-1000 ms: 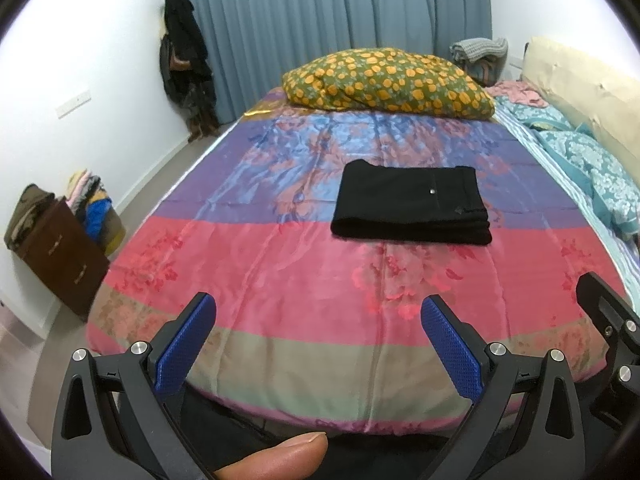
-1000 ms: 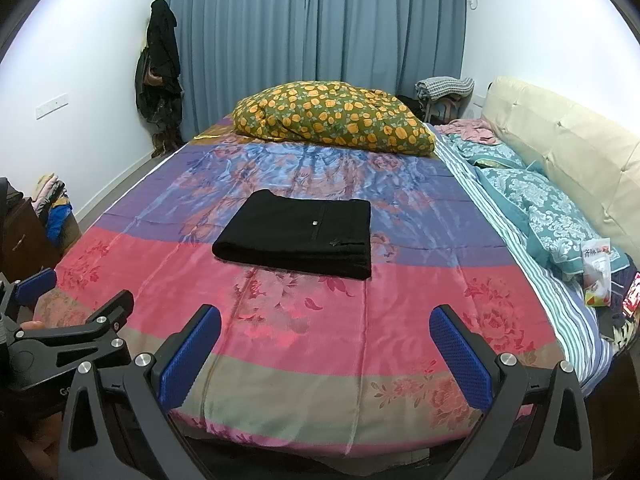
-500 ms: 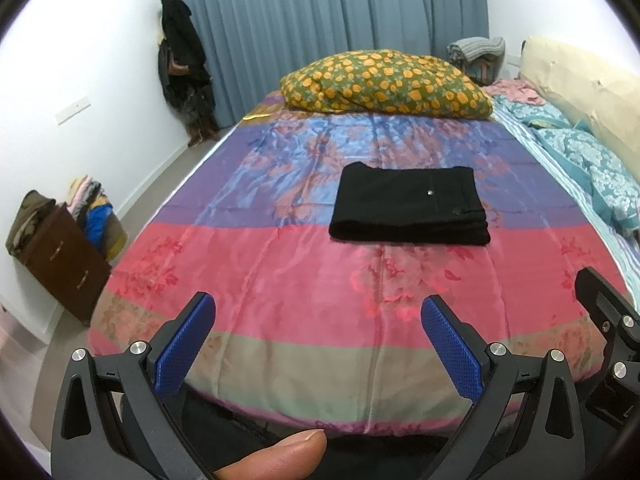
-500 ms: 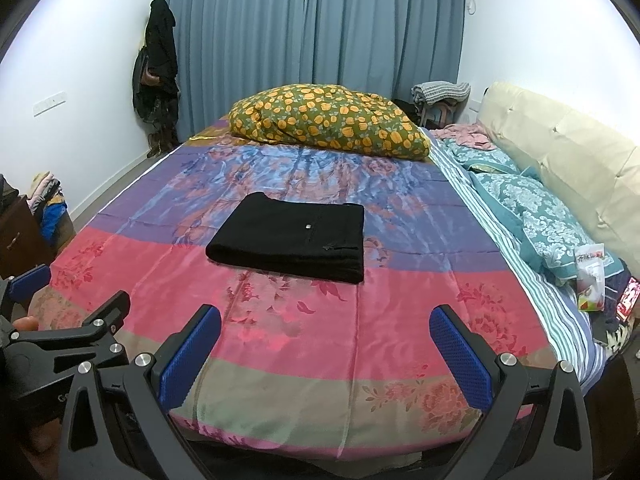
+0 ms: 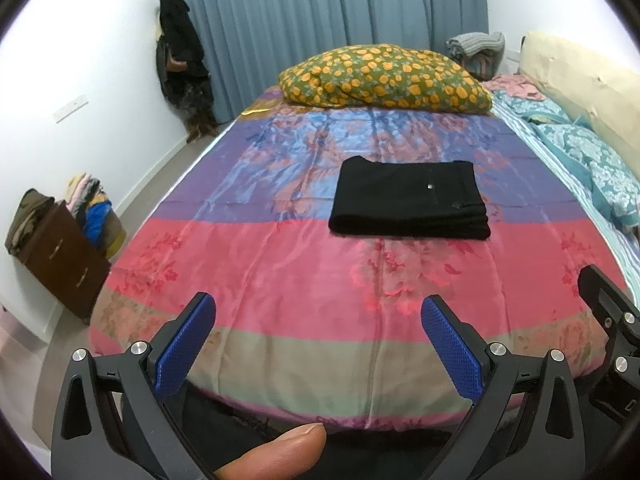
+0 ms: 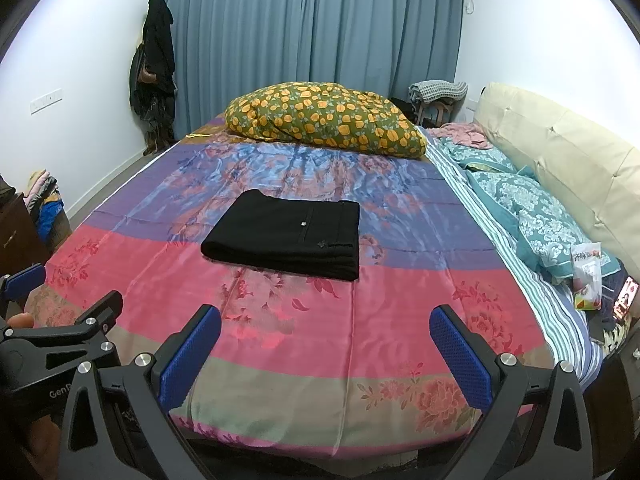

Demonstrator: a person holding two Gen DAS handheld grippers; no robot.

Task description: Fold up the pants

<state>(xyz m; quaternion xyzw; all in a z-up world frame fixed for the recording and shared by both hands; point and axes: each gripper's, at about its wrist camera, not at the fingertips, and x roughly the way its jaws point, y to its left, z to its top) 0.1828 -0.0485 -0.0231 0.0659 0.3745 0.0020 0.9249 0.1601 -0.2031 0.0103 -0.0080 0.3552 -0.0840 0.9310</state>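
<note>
Black pants [image 5: 410, 200] lie folded in a flat rectangle in the middle of the bed's colourful striped cover [image 5: 280, 272]; they also show in the right wrist view [image 6: 286, 238]. My left gripper [image 5: 318, 344] is open and empty, held off the near edge of the bed, well short of the pants. My right gripper [image 6: 326, 354] is open and empty too, beside it at the near edge. The left gripper shows at the left of the right wrist view [image 6: 60, 312].
A yellow-flowered pillow [image 6: 324, 120] lies at the far end. Teal pillows [image 6: 532, 208] and a cream headboard [image 6: 568, 160] line the right side, with a snack bag [image 6: 586, 276] and phone [image 6: 624, 298]. A brown cabinet [image 5: 60, 256] with clothes stands left.
Both grippers have drawn back a little from the bed and risen slightly. The pants have not moved.
</note>
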